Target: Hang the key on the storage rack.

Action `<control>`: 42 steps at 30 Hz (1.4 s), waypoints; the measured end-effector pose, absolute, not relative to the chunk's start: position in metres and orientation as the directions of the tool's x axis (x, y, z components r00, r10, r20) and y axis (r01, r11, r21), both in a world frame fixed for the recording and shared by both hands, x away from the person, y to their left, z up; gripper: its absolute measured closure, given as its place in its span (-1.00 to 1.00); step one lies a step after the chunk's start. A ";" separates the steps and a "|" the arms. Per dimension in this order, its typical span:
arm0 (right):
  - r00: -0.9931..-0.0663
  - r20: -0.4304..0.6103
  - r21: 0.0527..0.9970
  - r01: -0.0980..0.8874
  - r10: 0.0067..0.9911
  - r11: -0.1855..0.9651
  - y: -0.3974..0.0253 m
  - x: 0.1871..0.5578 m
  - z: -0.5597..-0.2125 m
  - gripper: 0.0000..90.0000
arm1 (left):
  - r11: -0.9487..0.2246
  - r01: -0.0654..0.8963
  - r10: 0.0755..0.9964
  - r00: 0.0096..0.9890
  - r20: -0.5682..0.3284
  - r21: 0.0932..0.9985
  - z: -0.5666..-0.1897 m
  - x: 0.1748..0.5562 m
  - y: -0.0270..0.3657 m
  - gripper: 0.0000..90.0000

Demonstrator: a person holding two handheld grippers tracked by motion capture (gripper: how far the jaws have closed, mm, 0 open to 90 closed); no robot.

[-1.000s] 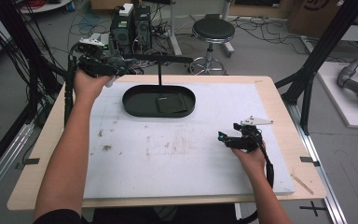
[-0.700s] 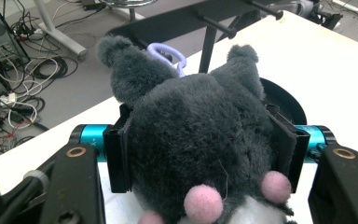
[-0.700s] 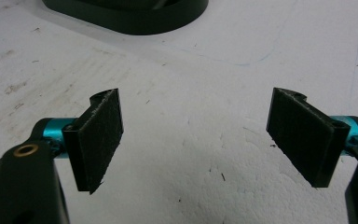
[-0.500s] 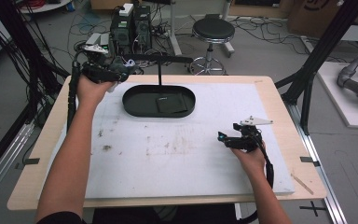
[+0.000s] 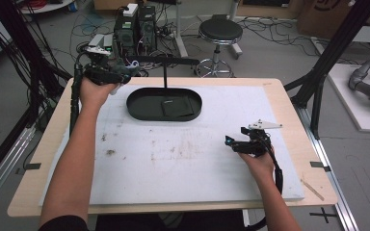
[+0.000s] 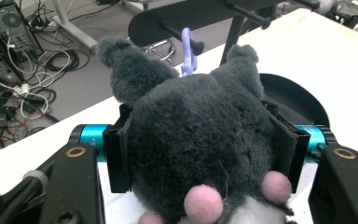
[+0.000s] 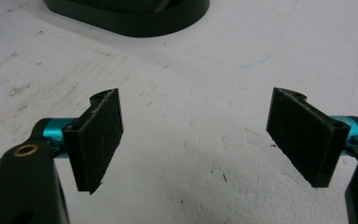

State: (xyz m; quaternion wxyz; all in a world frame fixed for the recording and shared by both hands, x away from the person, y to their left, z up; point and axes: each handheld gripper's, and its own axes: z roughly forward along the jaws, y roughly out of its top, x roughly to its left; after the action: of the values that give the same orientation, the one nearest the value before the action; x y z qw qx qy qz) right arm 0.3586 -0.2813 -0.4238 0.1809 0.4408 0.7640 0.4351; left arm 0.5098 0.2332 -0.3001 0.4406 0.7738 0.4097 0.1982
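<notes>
My left gripper sits at the far left corner of the table, and its jaws are clamped on a grey plush toy. In the left gripper view the two black pads press into the toy's sides, so the opening is only as wide as the toy's body. Just ahead of the jaws a purple clip on top of the toy hangs against a black peg of the stand, whose crossbar runs above the black oval tray. The tray lies just to the right of this gripper and a little nearer me.

My right gripper rests low over the white mat, well apart from the left one. Its jaws stand wide and hold nothing; in the right gripper view I see only bare, scuffed mat between the pads, with the tray's edge farther ahead.

Against a second ago, my left hand has moved slightly toward the stand's crossbar, carrying the toy with it. The right gripper has not shifted and its opening looks the same.

The toy is fuzzy, dark grey, with two rounded ears pointing away from me toward the stand. Nearest the camera it shows small pink pom-like bumps and a patch of white at its lower edge. It is held clear of the tabletop, above the table's far edge.
</notes>
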 end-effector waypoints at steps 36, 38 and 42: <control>-0.548 0.104 0.832 0.505 0.830 0.229 -0.283 0.358 -0.423 -0.58 | -0.307 0.500 0.833 0.553 -0.026 0.810 -0.301 0.504 0.232 -0.57; -0.548 0.105 0.831 0.507 0.830 0.230 -0.283 0.358 -0.422 -0.58 | -0.304 0.497 0.826 0.562 -0.035 0.813 -0.301 0.499 0.230 -0.56; -0.546 0.109 0.834 0.505 0.831 0.222 -0.285 0.357 -0.421 -0.58 | -0.305 0.497 0.803 0.592 -0.061 0.812 -0.306 0.488 0.226 -0.57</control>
State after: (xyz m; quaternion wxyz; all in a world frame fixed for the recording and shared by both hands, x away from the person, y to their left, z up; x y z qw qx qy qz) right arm 0.3571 -0.2850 -0.4213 0.1841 0.4395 0.7597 0.4424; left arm 0.4876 0.2256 -0.3059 0.4207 0.7869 0.4132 0.1819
